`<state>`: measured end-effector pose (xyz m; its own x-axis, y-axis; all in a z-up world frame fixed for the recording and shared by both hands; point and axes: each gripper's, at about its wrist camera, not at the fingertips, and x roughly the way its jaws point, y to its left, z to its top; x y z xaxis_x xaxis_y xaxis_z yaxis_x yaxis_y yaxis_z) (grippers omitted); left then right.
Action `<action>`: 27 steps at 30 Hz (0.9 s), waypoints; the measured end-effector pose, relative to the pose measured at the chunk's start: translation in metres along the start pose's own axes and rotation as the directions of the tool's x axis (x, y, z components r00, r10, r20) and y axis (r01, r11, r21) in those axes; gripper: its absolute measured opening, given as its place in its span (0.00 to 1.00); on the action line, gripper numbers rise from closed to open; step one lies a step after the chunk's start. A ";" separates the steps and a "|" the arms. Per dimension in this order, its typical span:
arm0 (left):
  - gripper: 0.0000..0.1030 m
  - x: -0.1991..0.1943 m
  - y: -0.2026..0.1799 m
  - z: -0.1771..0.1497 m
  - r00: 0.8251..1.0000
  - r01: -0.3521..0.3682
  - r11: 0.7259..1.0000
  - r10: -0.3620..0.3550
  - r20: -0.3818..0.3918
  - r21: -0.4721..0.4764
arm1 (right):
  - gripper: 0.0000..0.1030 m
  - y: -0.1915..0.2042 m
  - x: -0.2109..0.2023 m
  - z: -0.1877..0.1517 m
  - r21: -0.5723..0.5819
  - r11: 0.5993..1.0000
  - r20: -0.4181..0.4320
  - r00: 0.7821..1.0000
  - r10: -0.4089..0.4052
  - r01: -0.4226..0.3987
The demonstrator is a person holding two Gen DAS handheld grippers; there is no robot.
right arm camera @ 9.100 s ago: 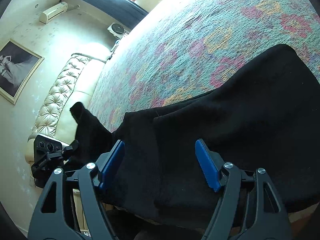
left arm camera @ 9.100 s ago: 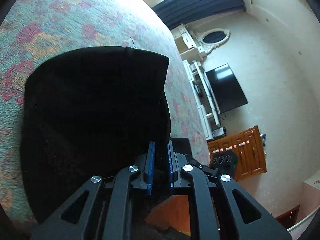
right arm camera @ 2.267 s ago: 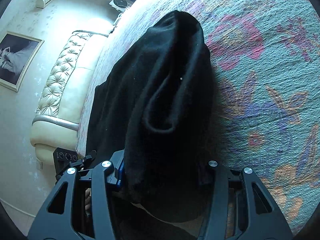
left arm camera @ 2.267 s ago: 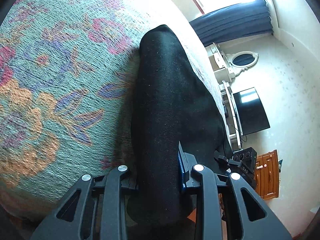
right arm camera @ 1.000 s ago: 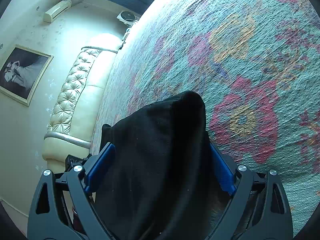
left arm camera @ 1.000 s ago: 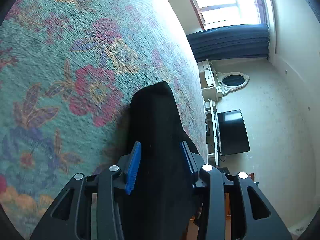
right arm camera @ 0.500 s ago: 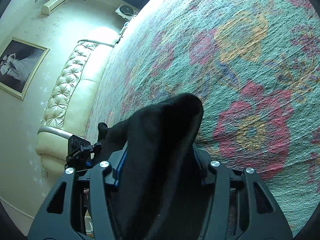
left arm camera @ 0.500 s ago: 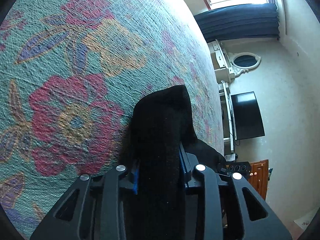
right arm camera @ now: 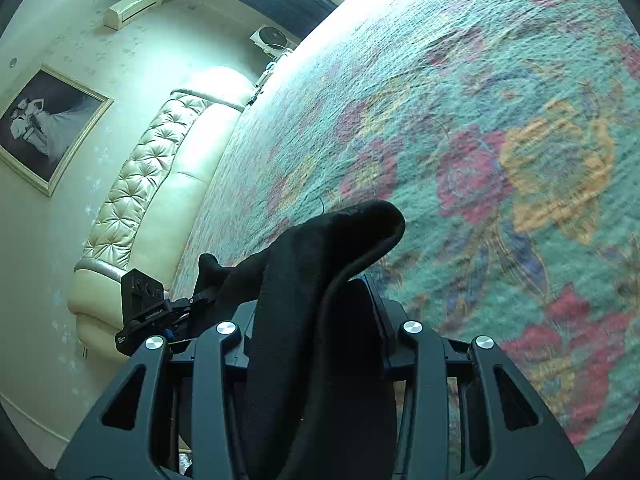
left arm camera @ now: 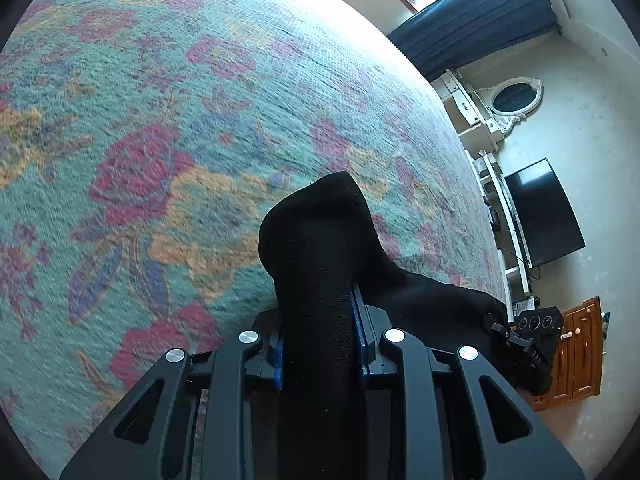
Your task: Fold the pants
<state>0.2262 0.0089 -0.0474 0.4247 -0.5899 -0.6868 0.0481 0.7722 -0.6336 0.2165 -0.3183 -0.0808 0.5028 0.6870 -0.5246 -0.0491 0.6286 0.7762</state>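
The left gripper (left arm camera: 319, 344) is clamped on a thick fold of black pants (left arm camera: 320, 240), its blue-lined fingers (left arm camera: 357, 320) pressed against either side of the cloth. The fold stands up between them in a rounded hump, above a bedspread (left arm camera: 160, 120) woven in teal with red, orange and purple flowers. From there the fabric runs off to the right, where the right gripper appears small in the distance, also holding it.

The right gripper (right arm camera: 316, 312) is likewise closed on the pants (right arm camera: 312, 272); the cloth bulges out of its fingers and curls over to the right, its tip hanging just over the bedspread (right arm camera: 520, 120). In this view the left gripper (right arm camera: 176, 316) shows at the left, gripping the far end (the garment stretches between the two).

Around the bed: a cream tufted headboard (right arm camera: 136, 184), a framed photograph (right arm camera: 44, 128) on the wall, a dark curtain (left arm camera: 480, 20), a black television (left arm camera: 544, 216) and a wooden cabinet (left arm camera: 580, 352).
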 end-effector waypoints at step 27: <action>0.26 0.017 0.046 0.046 0.999 -0.011 1.000 0.011 0.040 0.000 | 0.39 -0.023 0.078 0.055 0.088 0.994 0.002 0.998 0.059 -0.059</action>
<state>0.2776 0.0453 -0.0720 0.4614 -0.5716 -0.6785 0.0439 0.7785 -0.6261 0.3045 -0.2994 -0.1198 0.5007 0.7222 -0.4773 -0.0028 0.5527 0.8334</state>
